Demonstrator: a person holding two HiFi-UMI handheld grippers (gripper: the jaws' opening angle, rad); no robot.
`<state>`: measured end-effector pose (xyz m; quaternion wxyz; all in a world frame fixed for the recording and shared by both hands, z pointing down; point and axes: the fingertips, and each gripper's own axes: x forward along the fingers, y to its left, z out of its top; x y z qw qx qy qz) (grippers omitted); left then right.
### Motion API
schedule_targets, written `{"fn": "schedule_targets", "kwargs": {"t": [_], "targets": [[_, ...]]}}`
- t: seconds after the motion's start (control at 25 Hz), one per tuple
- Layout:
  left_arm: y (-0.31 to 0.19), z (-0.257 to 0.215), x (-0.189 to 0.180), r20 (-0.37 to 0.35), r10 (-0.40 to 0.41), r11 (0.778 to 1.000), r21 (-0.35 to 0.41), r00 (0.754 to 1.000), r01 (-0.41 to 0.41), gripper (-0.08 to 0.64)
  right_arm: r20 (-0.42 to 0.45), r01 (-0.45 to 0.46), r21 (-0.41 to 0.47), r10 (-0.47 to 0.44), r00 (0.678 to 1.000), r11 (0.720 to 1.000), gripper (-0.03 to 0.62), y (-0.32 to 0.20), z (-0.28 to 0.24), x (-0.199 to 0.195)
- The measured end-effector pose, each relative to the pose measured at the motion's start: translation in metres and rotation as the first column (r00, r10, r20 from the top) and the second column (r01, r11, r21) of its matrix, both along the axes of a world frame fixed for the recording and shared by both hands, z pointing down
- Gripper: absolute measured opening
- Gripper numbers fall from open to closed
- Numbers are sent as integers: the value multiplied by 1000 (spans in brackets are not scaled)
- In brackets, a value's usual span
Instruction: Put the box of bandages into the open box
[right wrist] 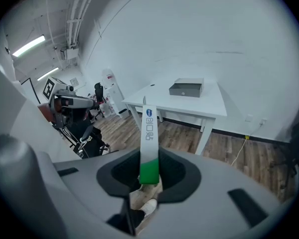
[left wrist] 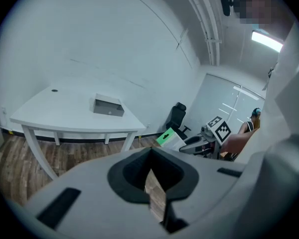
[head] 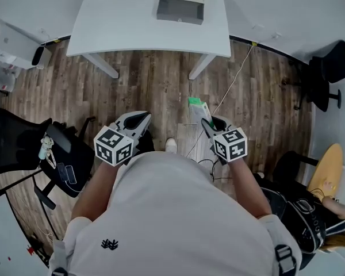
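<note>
The box of bandages [head: 197,108], slim and white with a green end, juts forward from my right gripper [head: 206,122], which is shut on its green end [right wrist: 149,171]. The same box [left wrist: 168,137] shows in the left gripper view, off to the right. My left gripper [head: 142,119] is level with the right one at the person's waist; its jaws [left wrist: 150,176] meet at the tips with nothing between them. The open grey box [head: 180,9] lies on the white table [head: 132,30] well ahead, also visible as a grey box [right wrist: 186,88] in the right gripper view.
Wooden floor lies between me and the table. Black office chairs stand at the left [head: 23,145] and the far right [head: 325,73]. A white cable [head: 233,85] runs across the floor under the table's right leg. A dark bag [head: 302,211] lies at the lower right.
</note>
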<state>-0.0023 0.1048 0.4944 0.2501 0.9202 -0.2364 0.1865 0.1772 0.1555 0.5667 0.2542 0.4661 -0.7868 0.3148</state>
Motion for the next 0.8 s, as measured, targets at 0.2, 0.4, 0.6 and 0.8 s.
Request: {"fn": "schedule_targets", "kwargs": {"t": [0.2,0.4,0.6,0.8], "targets": [[-47,-4,-5,-18,73,997,12,997,-73,6,-41,-40,-5,40,998,999,87,-44,-9,-5],[-92,-12,-23,-43,106,994,25,993,-105,6,-82,-76,-12,74,994,997,87,-95,-12,-9],[-124,-11,-53,-53,124,992,31,991,-122,6,-129,-72,-19,69,989,997,87,-144,-14,-16],[-151,-7,-76,-46,104,994,38,993,-103,6,-161,-45,-26,40,986,999,89,-189,-17,-22]]}}
